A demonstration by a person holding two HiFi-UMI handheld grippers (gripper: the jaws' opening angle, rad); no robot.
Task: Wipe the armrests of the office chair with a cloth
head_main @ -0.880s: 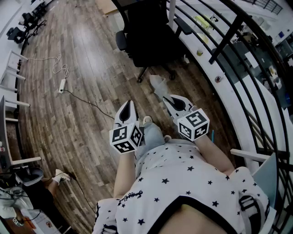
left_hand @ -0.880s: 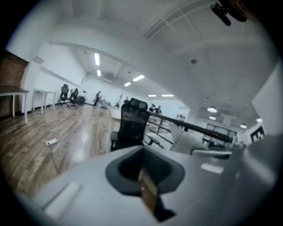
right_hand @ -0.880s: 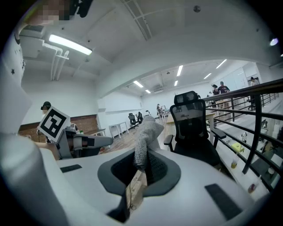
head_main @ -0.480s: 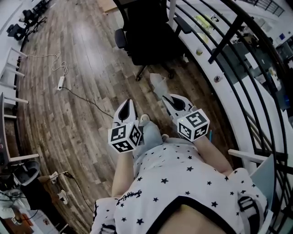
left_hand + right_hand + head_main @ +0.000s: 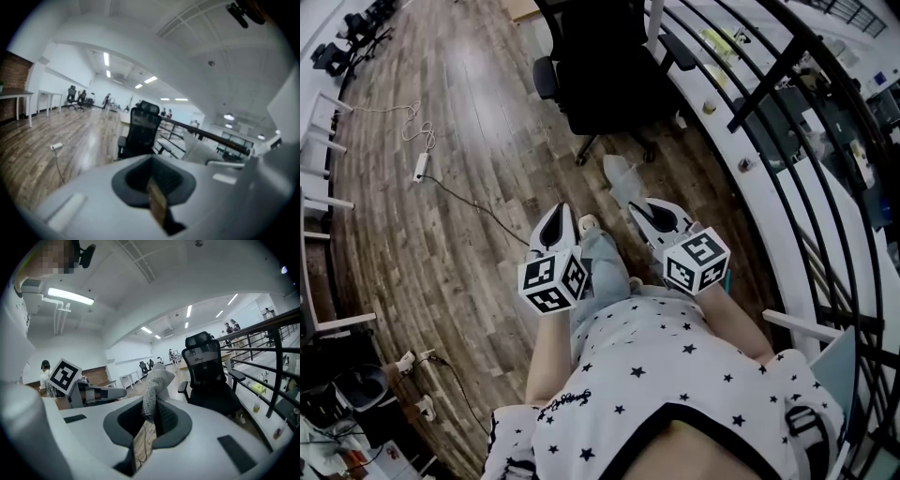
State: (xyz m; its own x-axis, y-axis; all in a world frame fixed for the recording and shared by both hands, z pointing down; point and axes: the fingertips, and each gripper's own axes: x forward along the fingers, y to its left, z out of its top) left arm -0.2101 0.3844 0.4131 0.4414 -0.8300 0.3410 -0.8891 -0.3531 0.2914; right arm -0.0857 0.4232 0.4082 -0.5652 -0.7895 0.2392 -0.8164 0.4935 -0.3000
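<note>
Left tongs [image 5: 562, 216]: closed together with nothing between them, held out over the wood floor [image 5: 459, 187].
Right tongs [image 5: 641, 210]: clamped on the cloth [image 5: 622, 176], just beside the left pair.
Cloth: pale and bunched, poking out past the tips.
Office chair [image 5: 605, 75]: black, standing ahead by the curved railing [image 5: 787, 150], well apart from the cloth.
Armrests [image 5: 546, 80]: nothing touching them.
</note>
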